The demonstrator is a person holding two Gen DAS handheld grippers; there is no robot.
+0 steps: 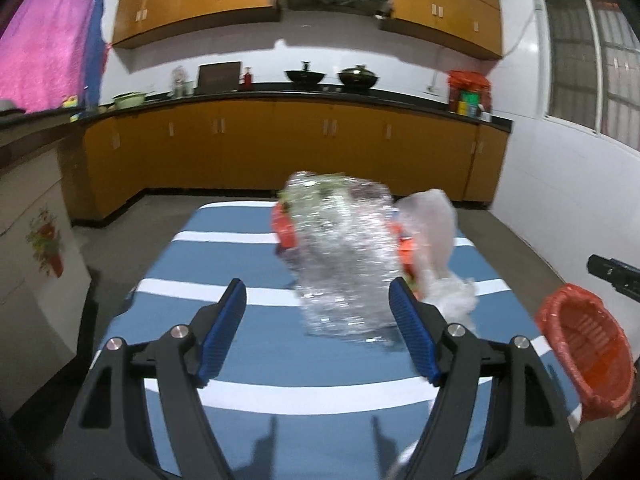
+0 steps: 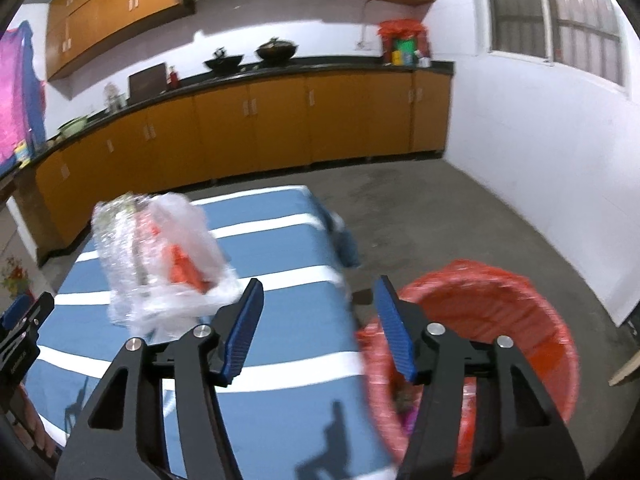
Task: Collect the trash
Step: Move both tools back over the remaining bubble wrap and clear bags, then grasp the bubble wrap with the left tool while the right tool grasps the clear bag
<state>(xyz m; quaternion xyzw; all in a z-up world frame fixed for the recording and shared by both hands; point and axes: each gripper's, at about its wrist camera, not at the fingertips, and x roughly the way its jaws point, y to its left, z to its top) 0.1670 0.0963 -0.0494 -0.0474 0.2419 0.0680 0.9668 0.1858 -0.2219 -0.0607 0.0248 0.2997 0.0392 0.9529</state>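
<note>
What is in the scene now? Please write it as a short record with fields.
surface: table with blue and white striped cloth
trash: heap of clear plastic wrap with orange pieces, on the cloth
bin: basket with red bag liner, beside the table on the right
left gripper: open, empty, facing the heap
right gripper: open, empty, between heap and basket
background: kitchen cabinets, dark counter with pots

The left gripper [image 1: 318,304] points forward and level, its blue-padded fingers [image 1: 226,332] spread wide with nothing between them. The right gripper [image 2: 318,312] is likewise spread wide and holds nothing, tilted slightly downward.
</note>
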